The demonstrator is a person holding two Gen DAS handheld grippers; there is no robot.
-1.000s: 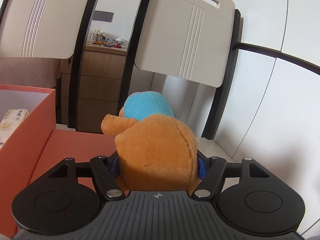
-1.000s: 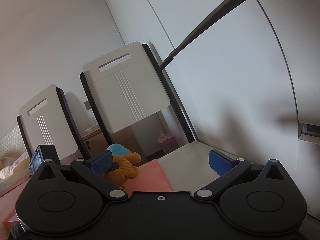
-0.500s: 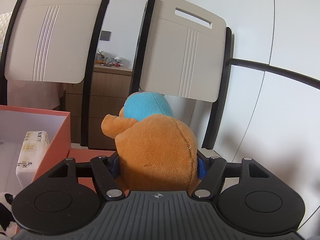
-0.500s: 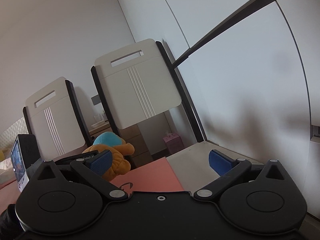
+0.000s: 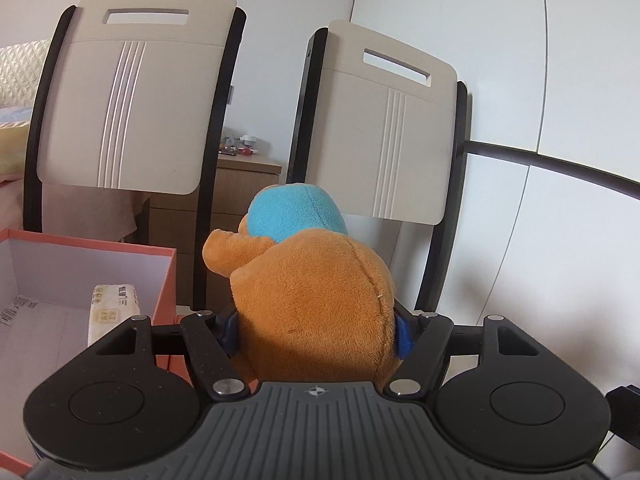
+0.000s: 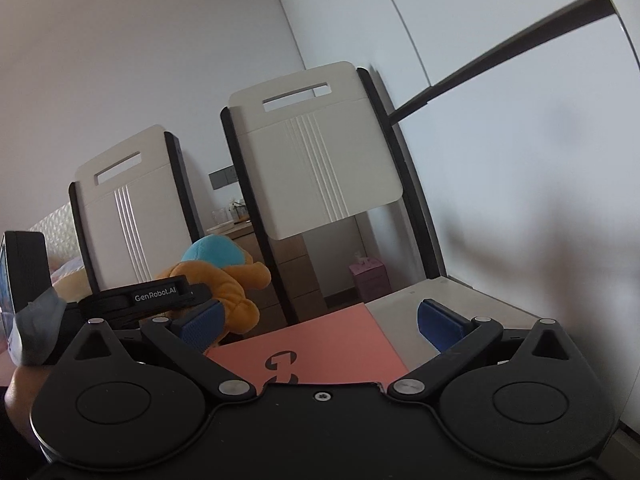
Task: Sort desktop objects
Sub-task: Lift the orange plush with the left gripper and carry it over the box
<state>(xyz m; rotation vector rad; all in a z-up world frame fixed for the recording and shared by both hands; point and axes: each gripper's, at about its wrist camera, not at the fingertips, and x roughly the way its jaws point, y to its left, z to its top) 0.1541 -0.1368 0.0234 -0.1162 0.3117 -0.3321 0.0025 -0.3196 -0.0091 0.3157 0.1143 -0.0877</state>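
Soft, even daylight — sharp left wrist view, dimmer right wrist view with blurred wall shadows — fisheye-bent edges.

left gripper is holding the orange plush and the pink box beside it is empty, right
Not quite. The left gripper does hold the plush, but the pink box is not empty: the left wrist view shows a white packet inside it.

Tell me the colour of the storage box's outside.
Salmon pink storage box; left wrist view shows it best.
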